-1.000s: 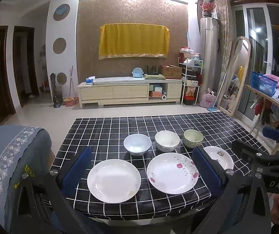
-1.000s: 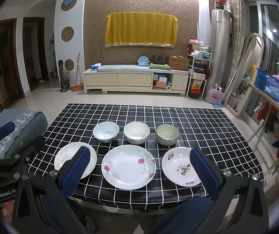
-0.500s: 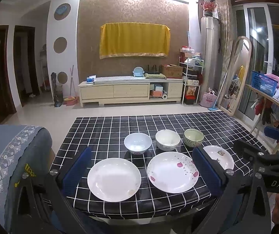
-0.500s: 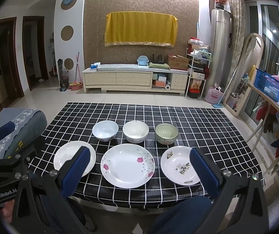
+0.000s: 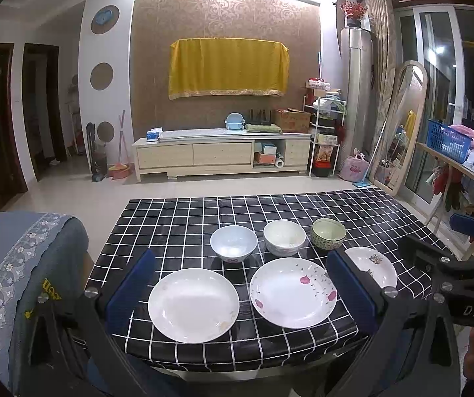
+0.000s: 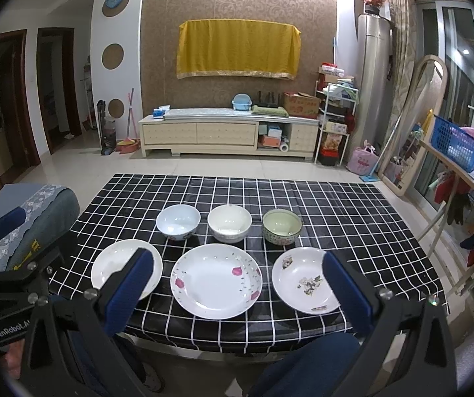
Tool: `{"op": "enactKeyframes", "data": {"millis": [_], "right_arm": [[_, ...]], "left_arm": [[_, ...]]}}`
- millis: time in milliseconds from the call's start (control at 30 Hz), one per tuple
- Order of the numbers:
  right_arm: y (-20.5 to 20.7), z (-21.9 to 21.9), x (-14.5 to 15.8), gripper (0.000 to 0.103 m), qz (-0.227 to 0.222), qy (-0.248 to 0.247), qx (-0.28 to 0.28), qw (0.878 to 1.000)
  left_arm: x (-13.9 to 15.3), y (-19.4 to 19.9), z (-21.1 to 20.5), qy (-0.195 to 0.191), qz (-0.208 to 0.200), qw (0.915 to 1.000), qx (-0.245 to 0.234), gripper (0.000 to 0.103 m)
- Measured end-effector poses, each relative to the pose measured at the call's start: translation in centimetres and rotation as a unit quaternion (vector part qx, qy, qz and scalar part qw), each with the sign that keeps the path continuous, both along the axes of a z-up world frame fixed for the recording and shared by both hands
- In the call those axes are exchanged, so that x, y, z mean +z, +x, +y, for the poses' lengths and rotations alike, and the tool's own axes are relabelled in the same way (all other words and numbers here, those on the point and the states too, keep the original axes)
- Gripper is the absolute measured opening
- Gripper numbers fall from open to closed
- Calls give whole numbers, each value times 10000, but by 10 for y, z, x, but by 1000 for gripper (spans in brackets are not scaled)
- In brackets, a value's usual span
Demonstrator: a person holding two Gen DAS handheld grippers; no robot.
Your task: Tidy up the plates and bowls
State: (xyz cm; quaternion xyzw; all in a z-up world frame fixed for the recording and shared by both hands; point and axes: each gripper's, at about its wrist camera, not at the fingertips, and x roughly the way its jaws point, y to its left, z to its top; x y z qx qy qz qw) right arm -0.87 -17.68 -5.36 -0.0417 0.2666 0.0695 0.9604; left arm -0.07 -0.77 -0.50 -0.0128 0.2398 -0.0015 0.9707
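Three plates lie along the table's near edge: a plain white plate (image 5: 193, 305) (image 6: 117, 266), a pink-flowered plate (image 5: 292, 292) (image 6: 216, 279) and a smaller patterned plate (image 5: 372, 264) (image 6: 303, 279). Behind them stand a pale blue bowl (image 5: 233, 243) (image 6: 178, 221), a white bowl (image 5: 284, 237) (image 6: 229, 223) and a green-rimmed bowl (image 5: 328, 233) (image 6: 282, 226). My left gripper (image 5: 241, 292) hangs open above the front edge, framing the two left plates. My right gripper (image 6: 235, 289) is open too, spanning the flowered plate. Neither holds anything.
The table (image 5: 177, 218) wears a black cloth with a white grid. A chair back with a grey lace cover (image 5: 15, 264) stands at its left. A folding rack (image 6: 461, 231) with clothes and a blue basket (image 6: 456, 144) lines the right. The other gripper's body (image 5: 452, 274) shows at right.
Both views have drifted slightly; the dishes sit a touch higher in the frames. No dish moved and both grippers stayed open.
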Motion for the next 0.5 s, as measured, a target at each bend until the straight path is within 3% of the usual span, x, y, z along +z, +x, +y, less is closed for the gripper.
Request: {"op": "enactKeyframes", "data": {"millis": [500], "right_arm": [[56,40,7,103,-6,280,478,9985]], "left_arm": [[12,38,36,57,127,9996,226,102]]}}
